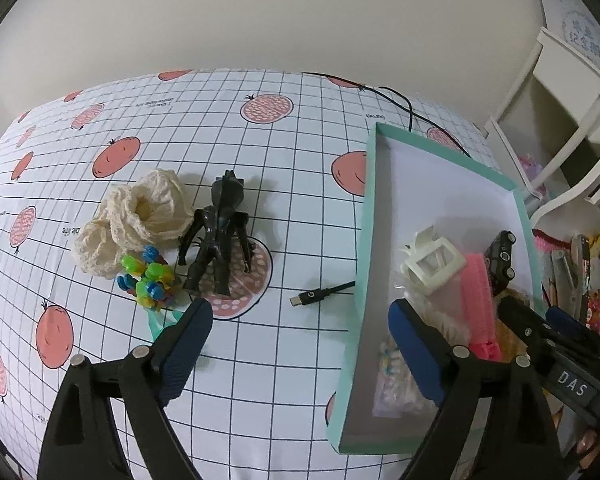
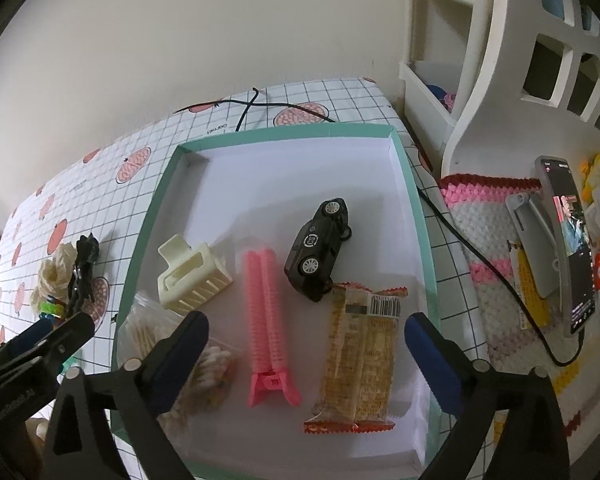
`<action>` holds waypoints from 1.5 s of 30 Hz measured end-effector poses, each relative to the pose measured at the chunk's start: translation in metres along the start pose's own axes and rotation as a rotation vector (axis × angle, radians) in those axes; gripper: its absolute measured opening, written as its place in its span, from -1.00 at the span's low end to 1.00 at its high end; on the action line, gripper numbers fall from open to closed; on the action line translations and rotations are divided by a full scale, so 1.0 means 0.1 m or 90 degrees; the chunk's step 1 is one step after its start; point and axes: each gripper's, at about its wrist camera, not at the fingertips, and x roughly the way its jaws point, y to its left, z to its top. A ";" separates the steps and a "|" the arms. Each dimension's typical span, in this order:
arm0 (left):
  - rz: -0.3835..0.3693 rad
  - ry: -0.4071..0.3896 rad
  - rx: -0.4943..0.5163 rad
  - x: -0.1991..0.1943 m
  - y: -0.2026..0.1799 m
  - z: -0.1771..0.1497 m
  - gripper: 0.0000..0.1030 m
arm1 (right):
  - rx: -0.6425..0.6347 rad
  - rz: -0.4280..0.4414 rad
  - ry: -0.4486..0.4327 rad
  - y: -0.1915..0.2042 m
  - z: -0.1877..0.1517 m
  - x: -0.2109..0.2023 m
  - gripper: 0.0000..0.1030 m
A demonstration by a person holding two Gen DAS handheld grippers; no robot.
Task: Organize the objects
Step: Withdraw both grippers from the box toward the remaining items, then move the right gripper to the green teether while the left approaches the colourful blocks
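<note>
I held both the left gripper (image 1: 300,328) and right gripper (image 2: 306,334) spread wide, empty, over the tray (image 2: 416,216).

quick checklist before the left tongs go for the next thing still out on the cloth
1. Left tongs open and holding nothing: ok.
2. Right tongs open, hanging over the teal shallow box, away from the loose things: ok.
3. Black toy figure in plain view on the cloth: ok.
4. Figure clear of its neighbours: not ok, the cream lace scrunchies and bright plastic clips crowd its left side.
5. Free floor in the box: ok, the far half is bare.
6. Black USB cable end lies between the figure and the box: not ok.
</note>
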 end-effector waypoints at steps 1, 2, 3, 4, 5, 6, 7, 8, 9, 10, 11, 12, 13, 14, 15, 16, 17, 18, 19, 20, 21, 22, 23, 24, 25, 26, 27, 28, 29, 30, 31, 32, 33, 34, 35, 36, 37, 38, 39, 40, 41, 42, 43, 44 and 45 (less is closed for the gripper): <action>0.006 -0.003 0.000 0.00 0.01 0.00 0.75 | 0.001 0.000 -0.001 0.00 0.00 0.00 1.00; 0.011 -0.006 0.000 -0.01 0.01 0.00 0.77 | 0.001 0.001 -0.002 0.00 0.00 0.00 1.00; 0.015 -0.009 0.000 -0.01 0.01 0.00 0.85 | 0.001 0.001 -0.004 0.00 0.00 -0.01 1.00; 0.017 -0.013 -0.001 -0.01 0.02 0.00 0.90 | 0.001 0.001 -0.006 0.00 0.00 -0.01 1.00; 0.018 -0.017 -0.002 -0.02 0.03 0.01 0.94 | 0.000 0.001 -0.008 0.00 0.00 -0.01 1.00; 0.019 -0.021 -0.003 -0.03 0.04 0.01 0.94 | 0.000 0.002 -0.010 0.00 0.00 -0.02 1.00; 0.019 -0.027 -0.001 -0.04 0.05 0.01 0.94 | 0.000 0.003 -0.012 0.00 0.00 -0.02 1.00; 0.020 -0.030 -0.002 -0.05 0.06 0.02 0.94 | 0.000 0.004 -0.013 0.00 0.00 -0.03 1.00; 0.020 -0.032 -0.003 -0.05 0.07 0.02 0.94 | 0.002 0.008 -0.015 0.00 0.00 -0.03 1.00; 0.020 -0.033 -0.004 -0.06 0.08 0.03 0.94 | 0.003 0.012 -0.015 0.00 0.01 -0.03 1.00; 0.020 -0.034 -0.005 -0.06 0.10 0.04 0.94 | 0.004 0.016 -0.014 0.00 0.01 -0.03 1.00; 0.020 -0.036 -0.007 -0.07 0.11 0.04 0.94 | 0.003 0.020 -0.015 0.00 0.01 -0.03 1.00; 0.020 -0.039 -0.010 -0.08 0.13 0.05 0.94 | 0.001 0.024 -0.015 0.01 0.02 -0.03 1.00; 0.020 -0.042 -0.012 -0.08 0.14 0.06 0.94 | -0.002 0.028 -0.016 0.02 0.03 -0.03 1.00; 0.018 -0.048 -0.016 -0.10 0.17 0.07 0.94 | -0.007 0.034 -0.018 0.04 0.03 -0.04 1.00; 0.017 -0.053 -0.020 -0.12 0.19 0.08 0.94 | -0.011 0.038 -0.020 0.06 0.03 -0.04 1.00; 0.017 -0.057 -0.022 -0.14 0.21 0.09 0.94 | -0.015 0.044 -0.023 0.08 0.04 -0.05 1.00; 0.017 -0.065 -0.027 -0.17 0.26 0.11 0.94 | -0.020 0.052 -0.026 0.12 0.04 -0.06 1.00; 0.017 -0.069 -0.030 -0.18 0.28 0.12 0.94 | -0.023 0.059 -0.028 0.15 0.04 -0.06 1.00; 0.018 -0.076 -0.036 -0.21 0.33 0.13 0.94 | -0.024 0.063 -0.030 0.18 0.04 -0.07 1.00; 0.020 -0.083 -0.043 -0.24 0.39 0.15 0.94 | -0.026 0.065 -0.030 0.21 0.05 -0.07 1.00; 0.024 -0.091 -0.055 -0.27 0.47 0.17 0.94 | -0.028 0.067 -0.031 0.25 0.05 -0.08 1.00; 0.027 -0.095 -0.062 -0.29 0.52 0.18 0.94 | -0.030 0.066 -0.032 0.28 0.04 -0.08 1.00; 0.032 -0.101 -0.073 -0.32 0.59 0.19 0.94 | -0.032 0.065 -0.033 0.31 0.04 -0.09 1.00; 0.035 -0.106 -0.083 -0.34 0.66 0.20 0.94 | -0.034 0.066 -0.033 0.34 0.04 -0.09 1.00; 0.037 -0.110 -0.096 -0.37 0.75 0.22 0.94 | -0.036 0.072 -0.035 0.37 0.04 -0.10 1.00; 0.041 -0.114 -0.112 -0.39 0.85 0.23 0.94 | -0.037 0.076 -0.037 0.40 0.04 -0.10 1.00; 0.042 -0.117 -0.120 -0.40 0.92 0.23 0.94 | -0.039 0.080 -0.040 0.44 0.04 -0.11 1.00; 0.044 -0.122 -0.132 -0.42 1.00 0.24 0.94 | -0.041 0.083 -0.043 0.47 0.04 -0.12 1.00; 0.047 -0.124 -0.141 -0.43 1.07 0.24 0.94 | -0.044 0.087 -0.047 0.52 0.04 -0.13 1.00; 0.049 -0.125 -0.148 -0.44 1.12 0.23 0.94 | -0.047 0.090 -0.049 0.55 0.05 -0.13 1.00; 0.050 -0.126 -0.154 -0.44 1.17 0.23 0.94 | -0.050 0.097 -0.053 0.61 0.05 -0.15 1.00; 0.049 -0.125 -0.160 -0.44 1.22 0.23 0.94 | -0.052 0.101 -0.055 0.64 0.05 -0.15 1.00; 0.047 -0.122 -0.164 -0.44 1.27 0.23 0.94 | -0.054 0.103 -0.056 0.68 0.06 -0.15 1.00; 0.044 -0.118 -0.166 -0.43 1.30 0.23 0.94 | -0.057 0.107 -0.057 0.73 0.06 -0.15 0.99; 0.041 -0.115 -0.169 -0.43 1.33 0.23 0.94 | -0.059 0.109 -0.057 0.76 0.05 -0.15 0.99; 0.036 -0.112 -0.171 -0.42 1.36 0.22 0.94 | -0.061 0.113 -0.055 0.80 0.05 -0.15 0.96; 0.033 -0.109 -0.173 -0.41 1.39 0.22 0.94 | -0.066 0.119 -0.055 0.85 0.05 -0.15 0.95; 0.030 -0.104 -0.177 -0.40 1.43 0.22 0.94 | -0.071 0.121 -0.055 0.90 0.05 -0.15 0.93; 0.027 -0.101 -0.179 -0.40 1.46 0.21 0.94 | -0.078 0.124 -0.055 0.97 0.04 -0.15 0.90; 0.026 -0.098 -0.179 -0.40 1.49 0.21 0.94 | -0.084 0.125 -0.055 1.01 0.03 -0.15 0.89; 0.026 -0.092 -0.181 -0.39 1.53 0.21 0.94 | -0.093 0.128 -0.055 1.08 0.02 -0.15 0.86; 0.026 -0.089 -0.181 -0.38 1.56 0.21 0.94 | -0.099 0.130 -0.056 1.13 0.01 -0.15 0.83; 0.025 -0.087 -0.183 -0.38 1.59 0.21 0.94 | -0.107 0.133 -0.055 1.19 0.00 -0.15 0.81; 0.023 -0.083 -0.186 -0.37 1.64 0.21 0.94 | -0.116 0.134 -0.052 1.26 -0.01 -0.13 0.77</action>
